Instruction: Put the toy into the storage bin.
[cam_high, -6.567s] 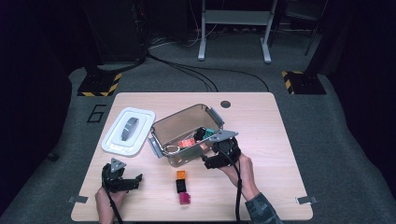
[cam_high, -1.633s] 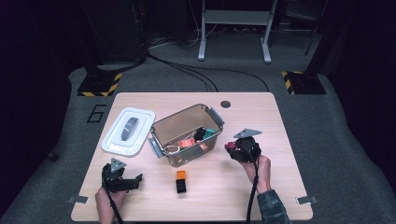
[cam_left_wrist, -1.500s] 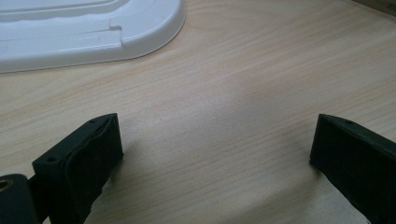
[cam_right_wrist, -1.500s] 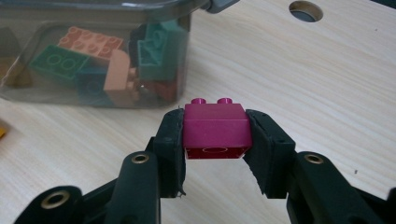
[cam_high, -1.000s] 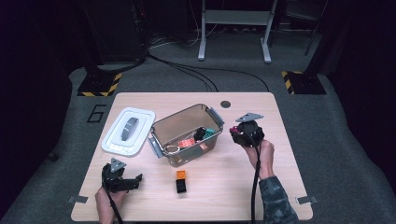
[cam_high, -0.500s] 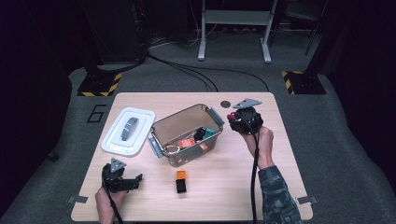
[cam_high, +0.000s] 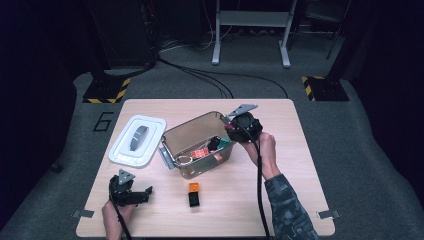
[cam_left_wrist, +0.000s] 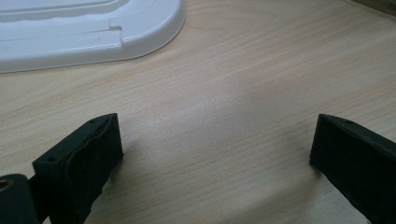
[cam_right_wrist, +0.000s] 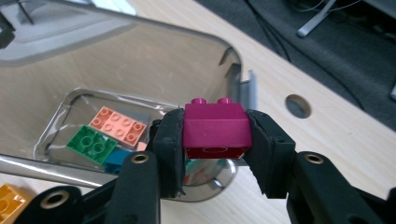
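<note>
Dark studio floor with cables and stand legs, and a pale wooden bench (cam_high: 300, 165) in the middle of it.

Right fingers (cam_right_wrist: 215, 140) are clenched on a magenta brick (cam_right_wrist: 215, 129), squeezed on its 2 side faces with the studs up, so it sits square and shouldn't twist loose. Just beyond and below those fingers is the clear bin (cam_right_wrist: 140, 60), so the brick is hanging at the bin's near rim, over the open top. My guess is it's about to go in with the rest. Down past the fingers on the bin floor there's a green brick (cam_right_wrist: 91, 143), a salmon brick (cam_right_wrist: 117, 124) and a bit of blue one tucked under.

In the high view the right gripper (cam_high: 243, 126) is at the bin's far right corner, held up off the bench.

Left fingers (cam_left_wrist: 212, 154) are released, spread wide with bare wood between them, parked low, seemingly just waiting. The white lid (cam_left_wrist: 88, 28) lies ahead of them, off the bin so the opening stays free.

An orange brick (cam_high: 193, 187) and a black brick (cam_high: 194, 200) sit loose on the bench, well apart from both grippers.
</note>
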